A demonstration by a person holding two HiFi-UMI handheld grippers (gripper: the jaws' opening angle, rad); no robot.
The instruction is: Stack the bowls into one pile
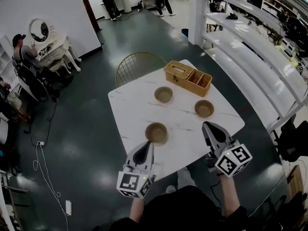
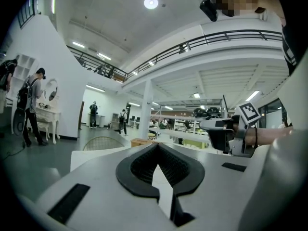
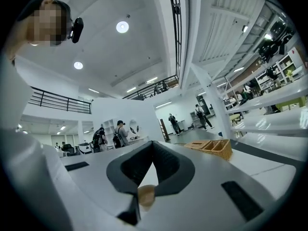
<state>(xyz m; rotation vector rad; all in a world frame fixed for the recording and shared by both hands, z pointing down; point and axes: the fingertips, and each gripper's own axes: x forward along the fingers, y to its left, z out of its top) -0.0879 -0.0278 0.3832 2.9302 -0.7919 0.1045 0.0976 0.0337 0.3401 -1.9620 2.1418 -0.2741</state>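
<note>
Your left gripper (image 1: 147, 147) and right gripper (image 1: 208, 125), jaws closed and empty, hover at the table's (image 1: 134, 110) near edge; three bowls (image 1: 156, 132) (image 1: 163, 94) (image 1: 204, 108) sit apart on the table.

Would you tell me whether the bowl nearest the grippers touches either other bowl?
Apart. The head view shows bare white tabletop between the nearest bowl and both the far bowl and the right bowl.

The left hand-held gripper (image 2: 156, 145) points level. Its jaws meet at the tips with nothing between them, and the white tabletop (image 2: 91, 158) shows through the gap behind the tips. Just beyond the tips sits a wicker basket (image 2: 141, 142), with a wire chair back (image 2: 101, 142) to its left. The right hand-held gripper (image 2: 211, 125) hangs off to the right.
</note>
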